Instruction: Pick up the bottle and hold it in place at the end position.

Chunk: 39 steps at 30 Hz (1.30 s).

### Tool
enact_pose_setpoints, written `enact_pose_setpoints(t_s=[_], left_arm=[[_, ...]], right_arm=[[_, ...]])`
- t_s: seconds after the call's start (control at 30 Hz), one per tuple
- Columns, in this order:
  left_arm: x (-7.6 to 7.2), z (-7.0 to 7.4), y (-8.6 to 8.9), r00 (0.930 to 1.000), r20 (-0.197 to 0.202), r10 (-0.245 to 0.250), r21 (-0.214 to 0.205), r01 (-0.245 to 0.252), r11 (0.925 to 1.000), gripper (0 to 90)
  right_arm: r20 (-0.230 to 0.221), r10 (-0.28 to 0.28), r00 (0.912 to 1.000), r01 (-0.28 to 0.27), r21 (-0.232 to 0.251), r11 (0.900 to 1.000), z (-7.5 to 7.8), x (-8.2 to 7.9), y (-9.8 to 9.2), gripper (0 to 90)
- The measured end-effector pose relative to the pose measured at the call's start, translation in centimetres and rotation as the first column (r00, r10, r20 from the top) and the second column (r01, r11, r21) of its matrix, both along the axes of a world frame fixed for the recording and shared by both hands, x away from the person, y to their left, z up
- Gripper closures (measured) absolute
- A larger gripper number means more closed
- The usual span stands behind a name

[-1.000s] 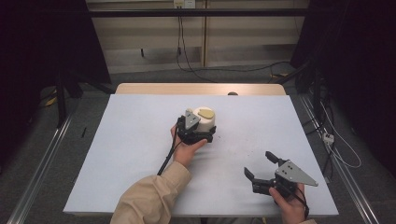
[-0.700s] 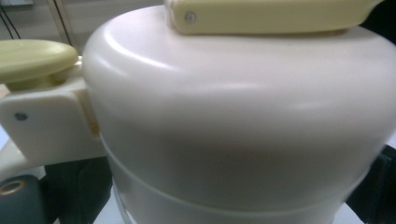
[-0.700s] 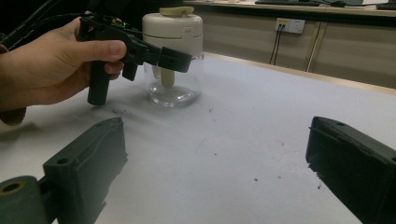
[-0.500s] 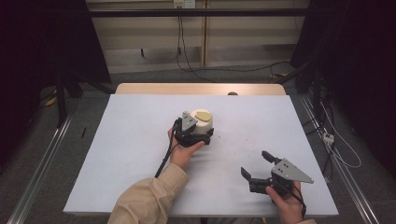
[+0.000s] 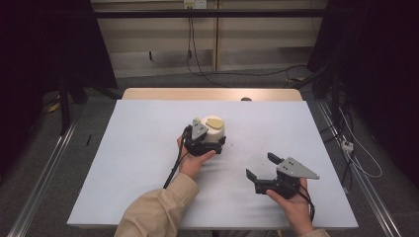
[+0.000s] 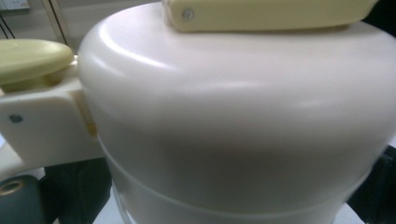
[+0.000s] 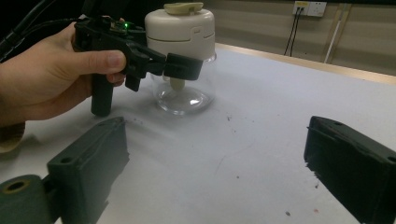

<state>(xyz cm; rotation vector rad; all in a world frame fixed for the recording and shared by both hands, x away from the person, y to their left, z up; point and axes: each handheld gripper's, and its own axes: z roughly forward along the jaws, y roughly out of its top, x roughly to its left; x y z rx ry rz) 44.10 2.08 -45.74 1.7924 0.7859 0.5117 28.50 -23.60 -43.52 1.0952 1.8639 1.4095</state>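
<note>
A cream-lidded container [image 5: 214, 128] with a pale yellow knob and a clear glass base stands upright near the middle of the white table [image 5: 138, 158]. My left gripper [image 5: 211, 139] is shut on it, one jaw lying across the seam between lid and glass in the right gripper view. The left gripper view looks straight onto the container's lid [image 6: 233, 116] from very close. A hand holds that gripper [image 7: 180, 63] beside the container [image 7: 180, 28]. My right gripper [image 5: 262, 166] rests open near the front right, apart from the container, with bare table between its jaws [image 7: 215, 154].
Small dark specks [image 7: 229, 119] dot the table between the container and my right gripper. A small dark object [image 5: 245, 99] sits on the table's far wooden edge. Metal rails and cables run along the floor on both sides.
My right gripper has shifted a little to the left and away from the front edge, staying open. The left gripper and the container have hardly moved.
</note>
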Motion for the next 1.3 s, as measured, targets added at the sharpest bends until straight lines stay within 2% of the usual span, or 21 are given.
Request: enact_pose_setpoints(t_s=[0.2, 0.47, 0.8, 1.07, 1.3], left_arm=[[0.0, 0.0, 0.0, 1.0000, 0.002, 0.001, 0.002, -0.001, 1.0000, 4.9], [-0.1, 0.0, 0.0, 1.0000, 0.002, 0.002, 0.000, -0.002, 1.0000, 5.0], [0.0, 0.0, 0.0, 1.0000, 0.003, 0.002, 0.002, -0.002, 1.0000, 4.9], [0.0, 0.0, 0.0, 1.0000, 0.002, 0.003, 0.002, -0.003, 1.0000, 4.9], [0.0, 0.0, 0.0, 1.0000, 0.002, 0.003, 0.002, -0.003, 1.0000, 4.9]], right_arm=[[-0.047, -0.010, 0.9988, 0.011, 0.015, 0.9998, 0.3, 1.4, 0.4, 10.1], [-0.074, -0.006, 0.9973, 0.008, 0.036, 0.9993, 0.5, 2.7, 0.6, 11.0], [-0.093, 0.001, 0.9957, 0.004, 0.049, 0.9988, 1.0, 4.2, 1.4, 12.2], [-0.081, 0.015, 0.9966, -0.013, 0.025, 0.9996, 2.0, 5.2, 2.1, 14.0], [-0.088, 0.027, 0.9958, -0.025, 0.025, 0.9994, 2.4, 6.1, 2.6, 16.3]])
